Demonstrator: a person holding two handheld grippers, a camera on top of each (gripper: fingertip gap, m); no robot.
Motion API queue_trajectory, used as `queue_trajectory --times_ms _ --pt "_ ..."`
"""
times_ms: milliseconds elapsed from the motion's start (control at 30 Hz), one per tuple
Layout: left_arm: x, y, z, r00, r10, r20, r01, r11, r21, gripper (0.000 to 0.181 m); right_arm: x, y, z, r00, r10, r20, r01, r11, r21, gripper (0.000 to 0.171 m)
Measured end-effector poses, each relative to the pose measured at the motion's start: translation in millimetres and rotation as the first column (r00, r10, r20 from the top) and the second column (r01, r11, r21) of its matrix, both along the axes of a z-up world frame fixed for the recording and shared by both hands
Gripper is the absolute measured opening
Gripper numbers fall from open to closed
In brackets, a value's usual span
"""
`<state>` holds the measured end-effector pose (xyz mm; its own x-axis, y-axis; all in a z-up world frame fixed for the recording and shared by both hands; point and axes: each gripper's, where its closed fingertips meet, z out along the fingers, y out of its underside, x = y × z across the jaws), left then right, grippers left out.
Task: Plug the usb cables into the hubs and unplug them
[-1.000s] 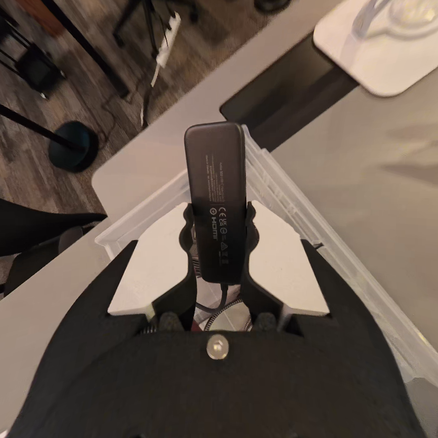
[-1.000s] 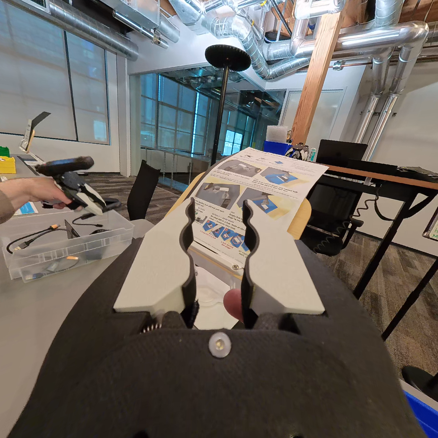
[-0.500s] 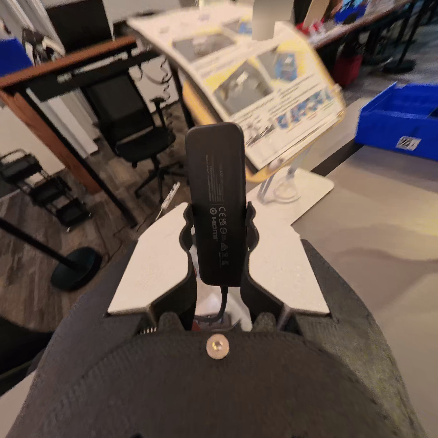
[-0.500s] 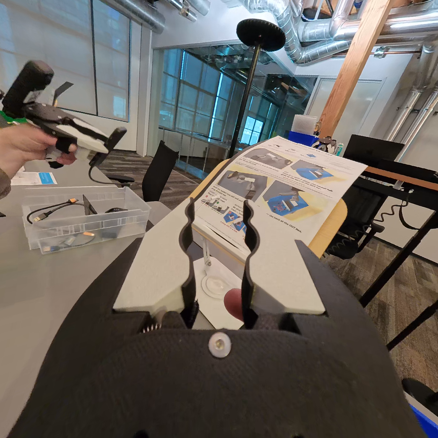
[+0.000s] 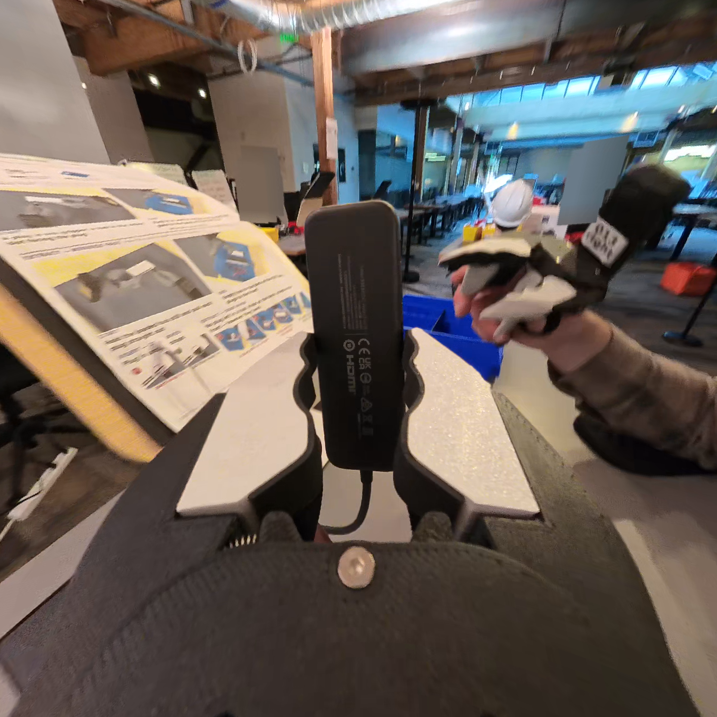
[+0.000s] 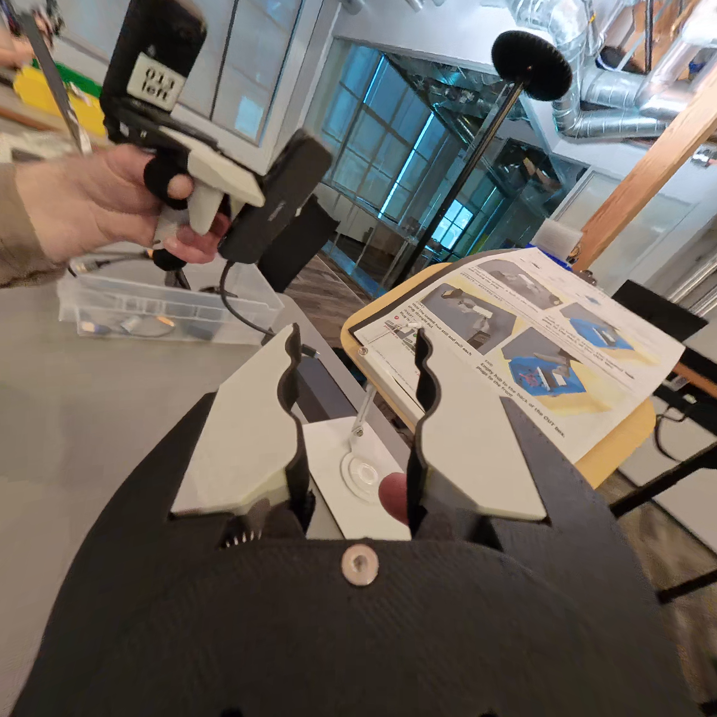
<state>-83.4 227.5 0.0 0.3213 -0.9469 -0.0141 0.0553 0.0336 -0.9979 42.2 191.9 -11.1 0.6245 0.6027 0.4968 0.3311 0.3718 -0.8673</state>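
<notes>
My left gripper [image 5: 359,341] is shut on a dark grey USB hub [image 5: 353,310], which stands upright between the fingers with its short cable [image 5: 361,504] hanging behind. In the right wrist view the left gripper [image 6: 248,194] is raised at the upper left in a person's hand, holding the hub [image 6: 283,198] with its cable [image 6: 236,306] dangling. My right gripper [image 6: 357,333] is open and empty, above the table edge. It also shows in the left wrist view [image 5: 500,279], held in a hand to the right of the hub.
A clear plastic bin [image 6: 167,310] with loose USB cables sits on the grey table [image 6: 77,426] at the left. An instruction sheet on a wooden stand [image 6: 523,349] with a white base [image 6: 333,446] stands ahead. A blue bin [image 5: 450,329] lies behind the hub.
My left gripper has lifted the hub out of the clear bin and swung it up toward the right gripper. My right gripper has turned left and its jaws stand a little wider.
</notes>
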Motion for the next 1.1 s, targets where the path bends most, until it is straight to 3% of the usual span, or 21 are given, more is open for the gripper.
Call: queue_trajectory --times_ms 100,333,500,833,1100 --pt "22.4 -0.5 0.4 0.995 0.004 0.096 0.000 0.999 -0.034 0.043 -26.6 2.2 -21.5 0.996 -0.040 0.085 0.037 0.998 0.041 0.070" --pt "56.6 -3.4 -8.7 0.964 0.012 0.266 0.036 0.984 -0.173 0.043 -68.9 5.5 -60.3 0.982 -0.140 0.128 0.125 0.985 0.118 0.070" --pt "78.0 -17.2 -15.1 0.955 -0.018 0.297 0.082 0.976 -0.204 0.043 -59.1 15.7 -63.4 0.958 -0.266 0.107 0.243 0.951 0.191 0.051" --pt "78.6 -11.7 -18.1 0.910 0.012 0.414 0.119 0.950 -0.289 0.043 -40.8 15.8 -53.7 0.941 -0.315 0.120 0.270 0.918 0.292 0.013" --pt "85.9 -17.0 -22.6 0.907 -0.015 0.421 0.160 0.937 -0.309 0.042 -19.9 19.1 -36.4 0.917 -0.374 0.142 0.296 0.874 0.386 0.010"
